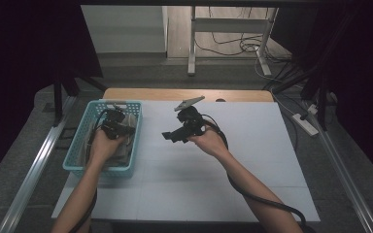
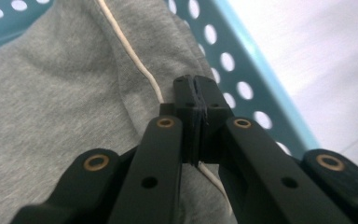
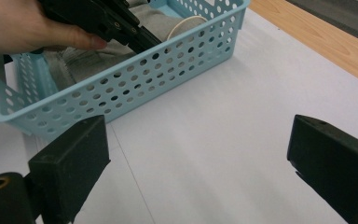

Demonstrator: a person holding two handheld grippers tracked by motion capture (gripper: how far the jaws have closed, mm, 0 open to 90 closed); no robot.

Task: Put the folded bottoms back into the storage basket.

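Inside the perforated light-blue plastic basket (image 1: 88, 127), the left gripper (image 2: 196, 88) is clenched over grey fabric (image 2: 51, 93) — the right gripper (image 3: 198, 156) hangs released.

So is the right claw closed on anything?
No, the right claw is wide open above the bare white table, holding nothing.

Garment (image 2: 51, 93) in basket (image 1: 77, 141), table's (image 1: 252, 160) left

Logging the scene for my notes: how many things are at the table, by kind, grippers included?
Handheld grippers: 2, left gripper, right gripper
Blue perforated basket: 1
Grey garment in the basket: 1
Total: 4
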